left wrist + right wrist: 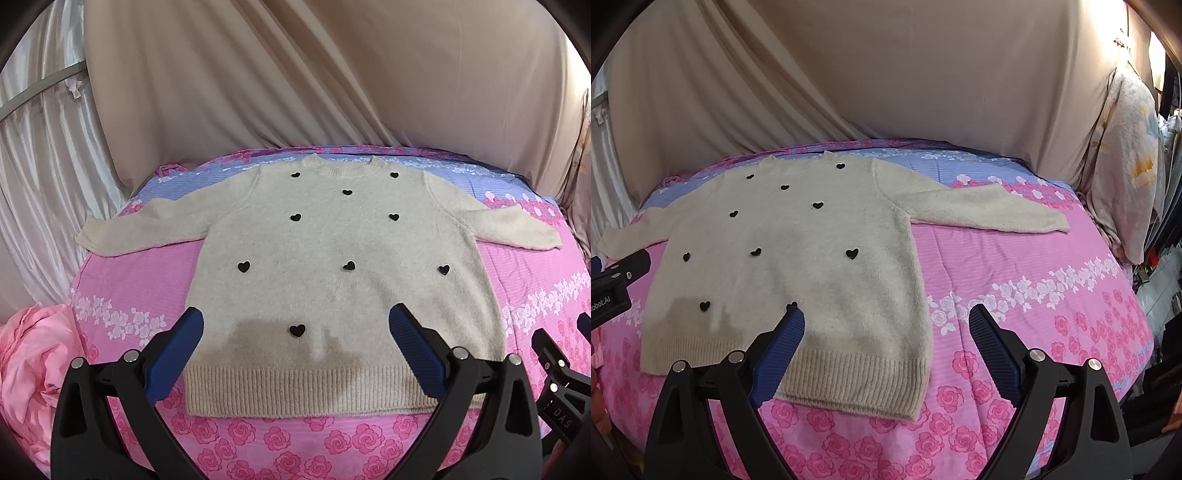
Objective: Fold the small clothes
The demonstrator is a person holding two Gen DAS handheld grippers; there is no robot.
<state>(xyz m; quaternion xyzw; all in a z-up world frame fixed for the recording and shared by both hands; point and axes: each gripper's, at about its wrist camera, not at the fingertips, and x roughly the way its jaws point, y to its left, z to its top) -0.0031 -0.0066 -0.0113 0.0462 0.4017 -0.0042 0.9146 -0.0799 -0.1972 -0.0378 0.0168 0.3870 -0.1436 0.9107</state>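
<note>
Sweater flat on bed, front up, no fold made yet.

Cream sweater (332, 258) with black hearts lies spread on the pink floral bedspread (140, 280); collar (341, 168) points away toward the draped beige cloth (295, 74), ribbed hem (314, 387) nearest. Body's long axis runs hem to collar; sleeves stick out sideways, left sleeve (144, 229), right sleeve (990, 210). Left gripper (295, 326) hovers over the hem, fingers wide, holding nothing. Right gripper (886, 325) sits above the hem's right corner, fingers wide, empty. Judgement: sleeves go in first. Pinch each cuff, both layers, and carry it across the chest without dragging the body.
</note>
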